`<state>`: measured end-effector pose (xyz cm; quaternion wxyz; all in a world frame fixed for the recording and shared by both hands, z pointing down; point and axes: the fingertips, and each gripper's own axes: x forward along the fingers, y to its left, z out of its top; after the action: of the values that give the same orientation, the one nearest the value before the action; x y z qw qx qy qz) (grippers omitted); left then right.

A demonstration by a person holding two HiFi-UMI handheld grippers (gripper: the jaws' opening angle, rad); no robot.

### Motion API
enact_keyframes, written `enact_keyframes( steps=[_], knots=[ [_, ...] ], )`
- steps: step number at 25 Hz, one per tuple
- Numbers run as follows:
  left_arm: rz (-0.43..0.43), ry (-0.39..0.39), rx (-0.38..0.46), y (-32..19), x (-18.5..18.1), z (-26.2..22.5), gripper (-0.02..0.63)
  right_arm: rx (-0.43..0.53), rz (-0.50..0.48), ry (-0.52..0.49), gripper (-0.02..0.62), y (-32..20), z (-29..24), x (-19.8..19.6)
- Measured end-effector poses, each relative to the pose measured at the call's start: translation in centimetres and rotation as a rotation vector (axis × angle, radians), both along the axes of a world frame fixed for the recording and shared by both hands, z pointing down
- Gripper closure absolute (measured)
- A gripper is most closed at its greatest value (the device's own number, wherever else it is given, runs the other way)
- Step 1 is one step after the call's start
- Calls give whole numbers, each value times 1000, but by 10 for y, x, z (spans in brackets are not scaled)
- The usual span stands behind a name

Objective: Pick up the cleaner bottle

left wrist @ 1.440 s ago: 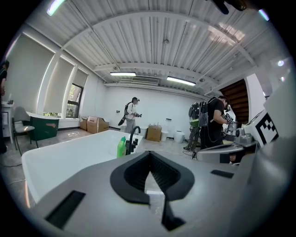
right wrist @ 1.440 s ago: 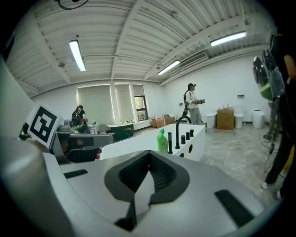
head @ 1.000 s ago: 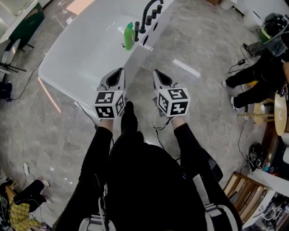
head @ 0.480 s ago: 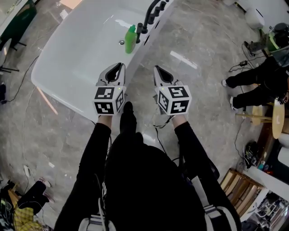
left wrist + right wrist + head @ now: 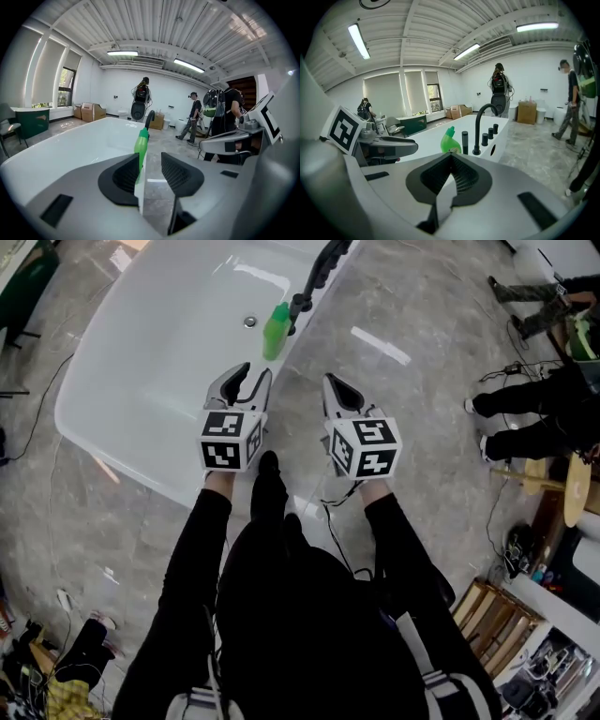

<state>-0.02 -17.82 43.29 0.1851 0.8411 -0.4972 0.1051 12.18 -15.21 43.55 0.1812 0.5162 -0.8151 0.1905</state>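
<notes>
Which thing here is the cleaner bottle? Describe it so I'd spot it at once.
Find the big white bathtub on the grey floor. On its rim, beside the curved black tap and black knobs, stands the cleaner bottle. It is the only bright green thing there, its neighbours being black or white.
</notes>
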Motion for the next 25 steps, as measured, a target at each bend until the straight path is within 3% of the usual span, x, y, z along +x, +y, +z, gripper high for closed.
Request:
enact_keyframes(
  steps=[11,25],
  knots=[
    [35,-30,-113,-49,8,57,370,-63,2,28,594,-44,32,-6],
    [123,-172,-149,-93,34,115,357,-105,14,53,594,-75,59,-3]
  ],
)
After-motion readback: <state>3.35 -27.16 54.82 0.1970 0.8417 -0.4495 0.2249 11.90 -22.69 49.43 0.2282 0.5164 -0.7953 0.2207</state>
